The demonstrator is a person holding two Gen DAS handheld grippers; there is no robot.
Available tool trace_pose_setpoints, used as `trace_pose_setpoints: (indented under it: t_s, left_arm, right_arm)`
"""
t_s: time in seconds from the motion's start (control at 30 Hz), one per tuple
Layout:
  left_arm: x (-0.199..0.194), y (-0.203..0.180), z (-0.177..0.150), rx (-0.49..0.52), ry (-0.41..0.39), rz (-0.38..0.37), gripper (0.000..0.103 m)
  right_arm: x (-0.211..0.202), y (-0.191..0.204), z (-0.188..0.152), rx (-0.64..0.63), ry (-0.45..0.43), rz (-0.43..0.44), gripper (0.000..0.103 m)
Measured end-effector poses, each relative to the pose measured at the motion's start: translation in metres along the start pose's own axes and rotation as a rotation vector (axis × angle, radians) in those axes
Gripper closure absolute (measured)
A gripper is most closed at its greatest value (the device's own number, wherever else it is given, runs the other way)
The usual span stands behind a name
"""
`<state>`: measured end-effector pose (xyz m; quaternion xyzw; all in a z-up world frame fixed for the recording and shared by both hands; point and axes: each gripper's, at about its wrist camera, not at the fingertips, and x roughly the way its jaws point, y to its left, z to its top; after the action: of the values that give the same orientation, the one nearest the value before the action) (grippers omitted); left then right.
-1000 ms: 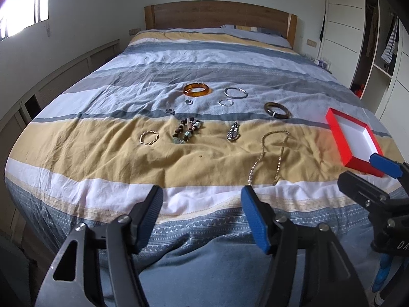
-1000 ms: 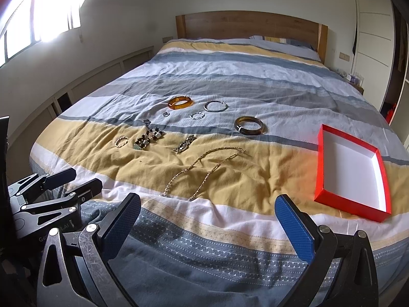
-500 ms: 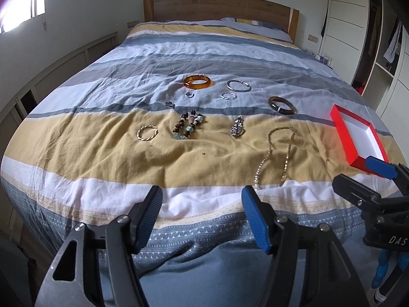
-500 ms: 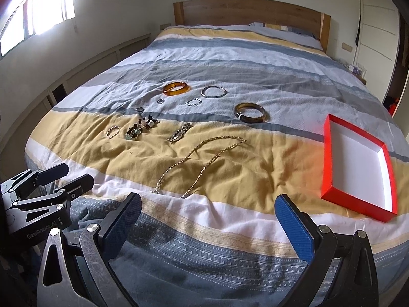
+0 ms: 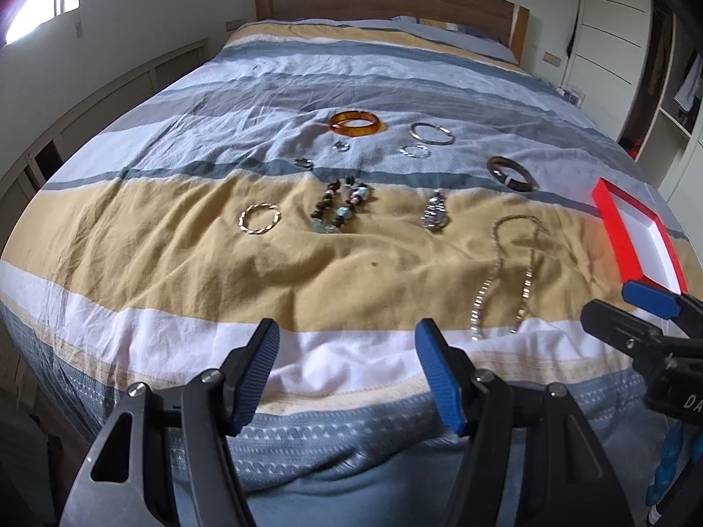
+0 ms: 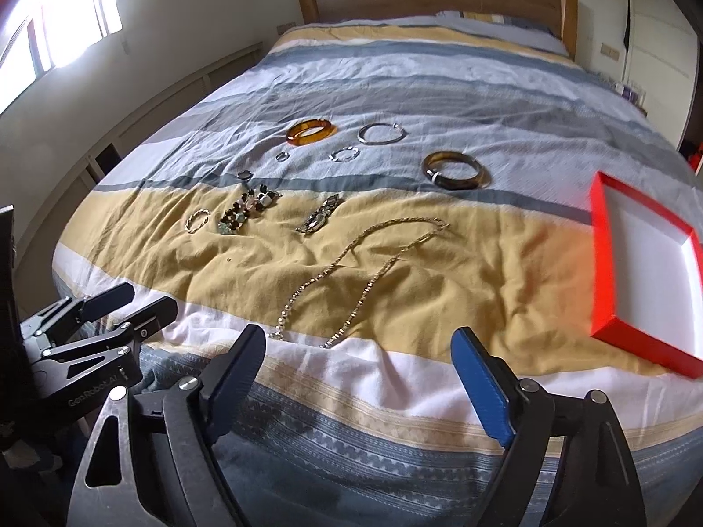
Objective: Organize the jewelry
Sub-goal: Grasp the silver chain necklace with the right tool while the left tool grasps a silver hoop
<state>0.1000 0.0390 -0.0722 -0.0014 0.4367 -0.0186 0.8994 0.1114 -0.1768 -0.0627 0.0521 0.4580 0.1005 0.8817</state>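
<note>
While both hand-held grippers (left (image 5: 347, 371) gaping, right (image 6: 358, 371) closing, empty) hover, bare duvet (image 6: 395, 373) edges the necklace (image 6: 351, 272).

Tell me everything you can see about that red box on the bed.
The red box is a shallow, open rectangular tray, probably cardboard, with bright red walls and a plain white inside. It holds nothing. It lies flat on the striped duvet at the right side of the bed, apart from the jewelry; the long chain necklace lies to its left. Nothing touches it but the bedding.
</note>
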Motion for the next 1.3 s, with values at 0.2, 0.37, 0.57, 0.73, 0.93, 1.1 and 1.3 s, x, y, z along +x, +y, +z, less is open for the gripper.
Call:
trace_pose_setpoints:
  t_s: [0.2, 0.37, 0.57, 0.73, 0.93, 1.1, 1.3]
  left_arm:
    - [0.016, 0.024, 0.007, -0.038, 0.010, 0.015, 0.041]
    - [0.034, 0.052, 0.021, -0.090, 0.021, 0.029, 0.041]
    - [0.061, 0.088, 0.046, -0.166, 0.031, 0.052, 0.041]
    - [0.088, 0.105, 0.063, -0.198, 0.057, 0.045, 0.041]
    - [0.119, 0.110, 0.073, -0.216, 0.101, 0.028, 0.042]
    - [0.137, 0.110, 0.075, -0.204, 0.124, 0.066, 0.050]
    - [0.139, 0.100, 0.076, -0.164, 0.112, 0.070, 0.091]
  right_arm:
    - [0.019, -0.003, 0.012, 0.047, 0.027, 0.061, 0.017]
    - [0.043, -0.005, 0.018, 0.077, 0.065, 0.101, 0.017]
    - [0.073, -0.005, 0.026, 0.095, 0.104, 0.124, 0.017]
    - [0.096, -0.006, 0.032, 0.123, 0.134, 0.141, 0.018]
    - [0.113, -0.001, 0.037, 0.103, 0.142, 0.142, 0.024]
    - [0.125, -0.003, 0.040, 0.099, 0.142, 0.130, 0.037]
    - [0.134, -0.003, 0.046, 0.067, 0.136, 0.132, 0.077]
